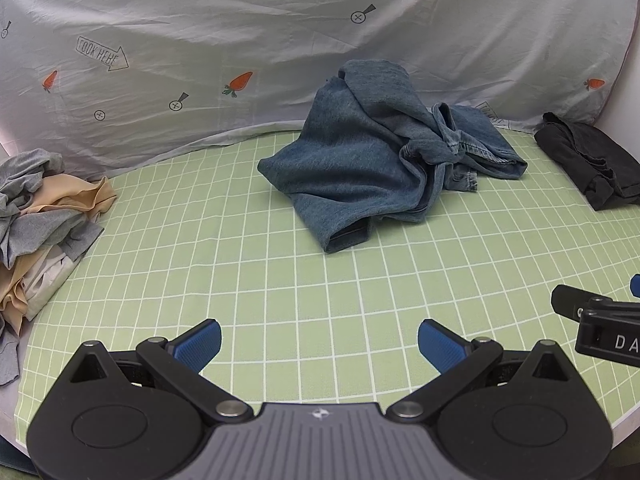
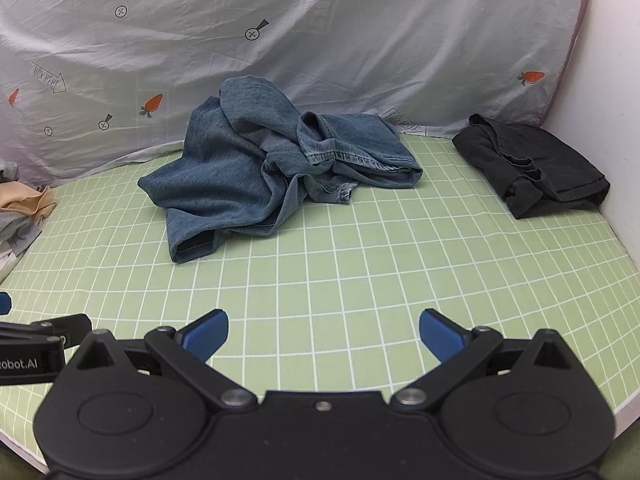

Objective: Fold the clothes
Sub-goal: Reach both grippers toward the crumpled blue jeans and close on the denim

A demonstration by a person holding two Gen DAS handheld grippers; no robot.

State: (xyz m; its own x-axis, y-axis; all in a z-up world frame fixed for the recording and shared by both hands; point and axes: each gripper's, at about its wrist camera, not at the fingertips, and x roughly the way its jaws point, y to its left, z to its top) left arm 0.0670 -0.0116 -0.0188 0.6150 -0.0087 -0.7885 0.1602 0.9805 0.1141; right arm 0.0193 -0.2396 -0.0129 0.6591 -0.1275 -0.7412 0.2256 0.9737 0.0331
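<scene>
Jeans (image 1: 372,168) crumpled beyond both spread grippers

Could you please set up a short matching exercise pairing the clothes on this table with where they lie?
Things:
1. blue jeans
2. black garment
3. grey and beige pile

Places:
A. left edge of the green grid mat
B. far right corner, roughly folded
C. crumpled at the middle of the far side

Pairs: 1-C, 2-B, 3-A
</scene>
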